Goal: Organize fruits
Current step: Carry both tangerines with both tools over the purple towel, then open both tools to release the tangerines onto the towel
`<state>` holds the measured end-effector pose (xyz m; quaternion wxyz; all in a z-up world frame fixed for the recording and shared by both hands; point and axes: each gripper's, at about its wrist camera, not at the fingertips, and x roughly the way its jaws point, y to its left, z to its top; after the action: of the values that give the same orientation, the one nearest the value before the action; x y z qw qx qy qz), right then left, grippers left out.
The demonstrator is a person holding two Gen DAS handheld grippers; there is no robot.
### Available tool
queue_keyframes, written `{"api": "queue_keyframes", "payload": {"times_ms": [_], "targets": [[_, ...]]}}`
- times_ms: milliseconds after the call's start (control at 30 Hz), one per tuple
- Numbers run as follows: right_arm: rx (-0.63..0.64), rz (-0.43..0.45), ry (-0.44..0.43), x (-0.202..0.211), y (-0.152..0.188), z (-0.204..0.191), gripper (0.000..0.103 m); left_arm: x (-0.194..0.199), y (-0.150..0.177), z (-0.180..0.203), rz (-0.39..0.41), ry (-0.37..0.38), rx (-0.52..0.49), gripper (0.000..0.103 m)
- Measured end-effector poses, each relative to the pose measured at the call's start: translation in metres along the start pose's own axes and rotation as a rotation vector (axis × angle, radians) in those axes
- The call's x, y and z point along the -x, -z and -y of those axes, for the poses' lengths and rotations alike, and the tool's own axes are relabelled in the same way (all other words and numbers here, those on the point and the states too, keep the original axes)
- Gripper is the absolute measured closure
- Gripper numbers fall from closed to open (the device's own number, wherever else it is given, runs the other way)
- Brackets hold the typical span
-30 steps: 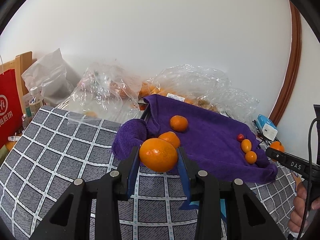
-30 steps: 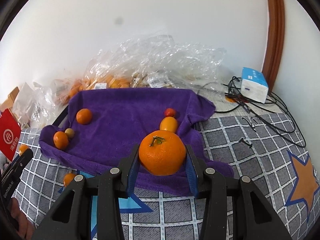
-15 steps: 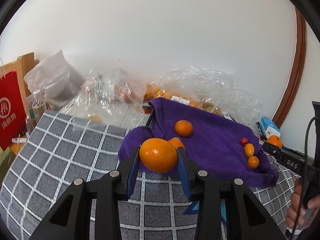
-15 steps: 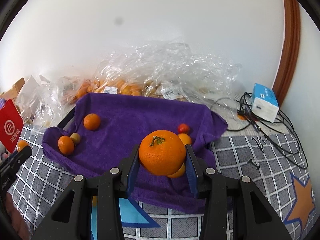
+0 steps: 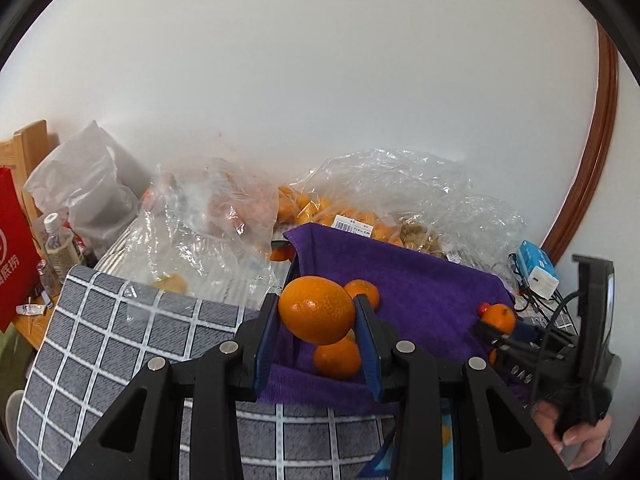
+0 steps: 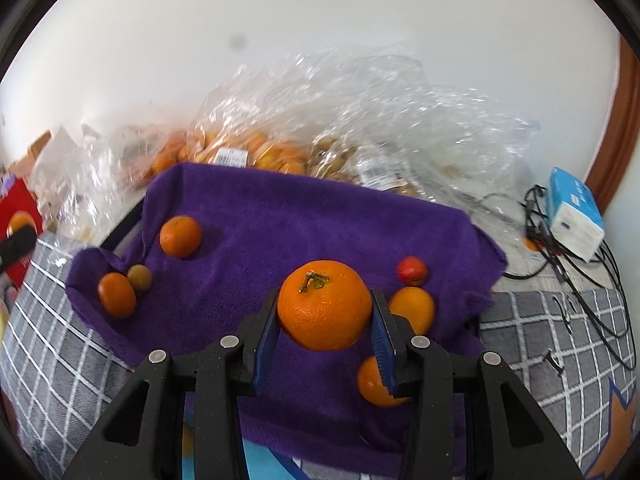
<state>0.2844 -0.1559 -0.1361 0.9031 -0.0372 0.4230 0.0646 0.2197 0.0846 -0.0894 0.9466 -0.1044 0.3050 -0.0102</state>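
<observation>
My left gripper (image 5: 317,316) is shut on an orange (image 5: 317,309), held above the left end of the purple towel (image 5: 420,284). My right gripper (image 6: 324,318) is shut on an orange with a stem (image 6: 324,305), above the towel's (image 6: 280,232) near right part. It also shows in the left wrist view (image 5: 498,318). On the towel lie two mandarins (image 6: 180,236) (image 6: 117,294), a small brownish fruit (image 6: 139,277), a small red fruit (image 6: 411,270) and two small orange fruits (image 6: 414,308) (image 6: 374,382).
Clear plastic bags of fruit (image 6: 256,152) lie behind the towel against the wall. A blue and white box (image 6: 576,214) and black cables (image 6: 560,264) sit at the right. A red bag (image 5: 12,248) and a bottle (image 5: 56,240) stand at the left. A grey checked cloth (image 5: 120,340) covers the table.
Both grippers have moved forward over the towel with their oranges still held. The right gripper has come closer to the left in the left wrist view.
</observation>
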Motion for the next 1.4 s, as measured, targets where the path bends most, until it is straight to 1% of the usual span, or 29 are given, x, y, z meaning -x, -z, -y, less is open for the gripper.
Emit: {"api": "queue_keyframes", "payload": {"times_ms": [100,200,333,500,567,633,700,800,867,967,1100,1267,1333,1400], "targets": [[0.033,-0.016,0.010,-0.011,0.001,-0.010,0.061,-0.012,-0.002,-0.001,-0.017,0.008,-0.010,0.068],[0.039,-0.033,0.006,-0.021,0.002,-0.014,0.060,-0.022,-0.004,0.000,-0.017,0.020,-0.022,0.068],[0.024,-0.068,-0.009,-0.034,0.004,-0.013,0.060,-0.037,-0.006,0.002,-0.062,0.045,-0.021,0.068],[0.030,-0.074,-0.023,-0.036,0.007,-0.012,0.059,-0.058,-0.006,0.013,-0.122,0.078,-0.019,0.068],[0.020,-0.074,-0.039,-0.032,0.007,-0.008,0.056,-0.066,-0.006,0.019,-0.149,0.082,-0.029,0.068],[0.005,-0.065,-0.044,-0.023,0.008,-0.003,0.050,-0.076,-0.004,0.028,-0.176,0.074,-0.052,0.068],[-0.002,-0.045,-0.044,-0.014,0.007,0.003,0.048,-0.087,-0.002,0.038,-0.201,0.063,-0.078,0.068],[-0.013,-0.009,-0.022,0.002,0.007,0.015,0.045,-0.098,0.003,0.045,-0.238,0.055,-0.093,0.068],[-0.035,0.001,-0.020,0.007,0.008,0.023,0.045,-0.103,0.007,0.051,-0.252,0.042,-0.110,0.068],[-0.076,0.013,-0.013,0.008,0.012,0.035,0.045,-0.106,0.014,0.058,-0.247,0.008,-0.152,0.068],[-0.114,0.008,-0.006,0.005,0.015,0.046,0.045,-0.107,0.017,0.061,-0.226,-0.009,-0.179,0.068],[-0.139,0.032,0.000,0.007,0.018,0.051,0.045,-0.105,0.017,0.058,-0.221,0.004,-0.175,0.068],[-0.134,0.035,0.002,0.007,0.019,0.051,0.050,-0.105,0.018,0.058,-0.219,0.014,-0.177,0.068],[-0.136,0.050,0.020,0.008,0.019,0.051,0.050,-0.106,0.018,0.057,-0.219,0.030,-0.171,0.068]]}}
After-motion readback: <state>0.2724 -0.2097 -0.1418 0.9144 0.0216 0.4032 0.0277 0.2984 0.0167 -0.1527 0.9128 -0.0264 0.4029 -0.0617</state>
